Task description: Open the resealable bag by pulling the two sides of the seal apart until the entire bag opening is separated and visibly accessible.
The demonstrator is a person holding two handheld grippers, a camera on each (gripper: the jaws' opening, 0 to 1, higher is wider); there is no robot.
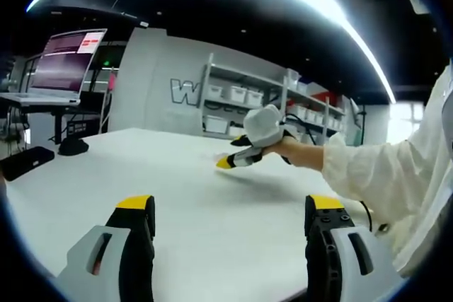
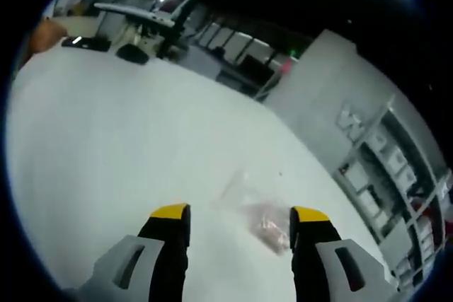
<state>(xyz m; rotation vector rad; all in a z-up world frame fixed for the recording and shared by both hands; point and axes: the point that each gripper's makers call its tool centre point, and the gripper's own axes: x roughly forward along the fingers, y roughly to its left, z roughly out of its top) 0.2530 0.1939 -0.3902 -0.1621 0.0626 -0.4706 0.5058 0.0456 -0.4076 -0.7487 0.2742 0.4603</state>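
A clear resealable bag (image 2: pixel 260 225) with pinkish contents lies flat on the white table (image 2: pixel 106 139). In the right gripper view it sits just ahead of my right gripper (image 2: pixel 239 214), partly between the two yellow-tipped jaws, which stand open and apart from it. My left gripper (image 1: pixel 230 206) hovers low over the white table (image 1: pixel 184 189), open with nothing between its jaws. Farther across the table, in the left gripper view, the right gripper (image 1: pixel 241 158) is held by a white-gloved hand (image 1: pixel 263 126) with a white sleeve (image 1: pixel 382 175) behind it.
A laptop (image 1: pixel 64 61) on a stand and dark items (image 1: pixel 71 146) sit at the table's far left edge. Shelves with white bins (image 1: pixel 244 95) stand behind the table. Black objects (image 2: pixel 131 53) lie at the table's far edge, and shelving (image 2: pixel 396 175) runs along the right.
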